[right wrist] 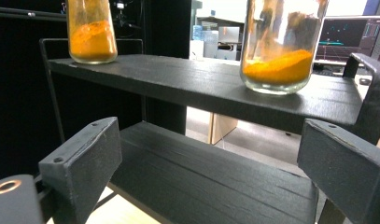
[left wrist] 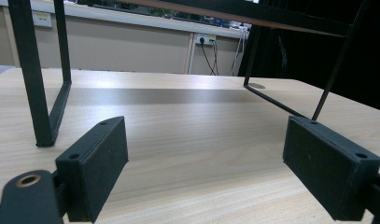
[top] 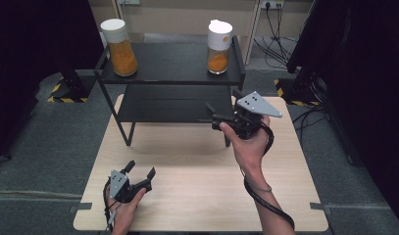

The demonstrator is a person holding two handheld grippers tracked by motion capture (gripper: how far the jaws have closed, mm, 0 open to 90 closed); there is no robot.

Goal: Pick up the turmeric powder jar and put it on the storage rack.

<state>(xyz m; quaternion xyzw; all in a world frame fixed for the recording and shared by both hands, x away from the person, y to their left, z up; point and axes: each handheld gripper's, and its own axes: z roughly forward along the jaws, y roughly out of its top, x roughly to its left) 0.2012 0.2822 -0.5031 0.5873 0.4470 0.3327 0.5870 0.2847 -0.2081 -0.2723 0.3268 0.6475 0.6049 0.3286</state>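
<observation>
My right gripper [top: 220,113] stands with its jaws wide apart and nothing between them, touching nothing. I hold it above the table [top: 197,161], at the front right corner of the black rack [top: 170,73], its jaws pointing toward the rack. In the right gripper view the pads [right wrist: 85,163] frame the lower shelf [right wrist: 206,182], and the top shelf [right wrist: 211,88] runs across above them.

The right jar [top: 219,47] sits on the top shelf near its right end, close to the raised end rail [right wrist: 372,93]. It is clear glass with a white lid and orange powder in the bottom. It is the nearer jar to my right gripper, up and ahead of the jaws. The left jar [top: 119,47], alike but with more powder in it, stands near the left end of the same shelf, well apart from the first.

My left gripper [top: 139,172] is low at the near left of the table, jaws also wide open and empty. In its own view the pads [left wrist: 96,163] hang just over the bare wood, with the rack's leg [left wrist: 33,84] ahead to the left.

The top shelf between the jars is bare, and so is the lower shelf. The table in front of the rack is bare wood between my two hands. The rack's legs and end rails are the nearest edges to my right jaws.
</observation>
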